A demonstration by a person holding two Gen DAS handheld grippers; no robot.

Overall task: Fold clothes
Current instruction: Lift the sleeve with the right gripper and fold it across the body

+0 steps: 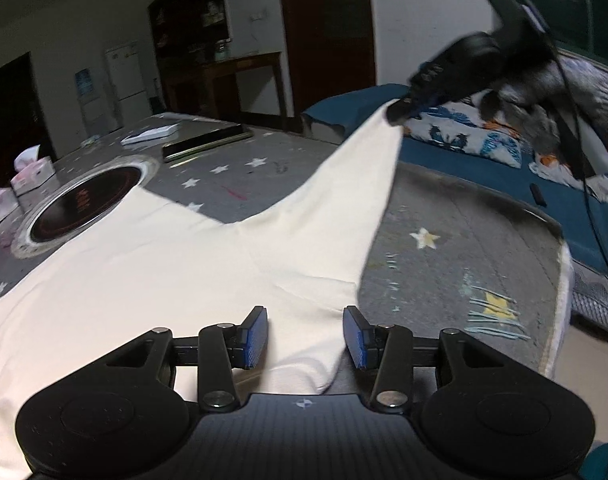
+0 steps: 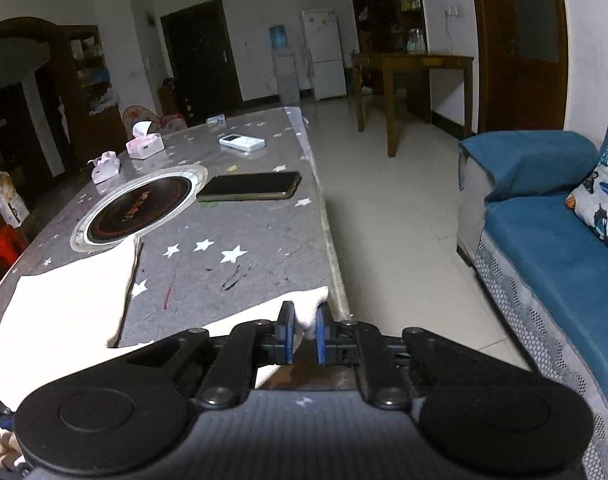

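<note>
A cream garment [image 1: 144, 276] lies spread on the grey star-patterned table [image 1: 443, 216]. My left gripper [image 1: 305, 336] is open, its blue pads apart just above the garment's near edge. My right gripper [image 2: 302, 330] is shut on a corner of the cream garment [image 2: 309, 308] and holds it near the table's right edge. In the left wrist view the right gripper [image 1: 399, 114] shows at the upper right, lifting that corner so the cloth stretches up from the table.
A round inset hotplate [image 2: 140, 210], a black phone [image 2: 250, 186], a white box [image 2: 242, 143] and pink tissue boxes [image 2: 144, 146] sit farther along the table. A blue sofa [image 2: 551, 232] with a patterned pillow [image 1: 463, 136] stands to the right.
</note>
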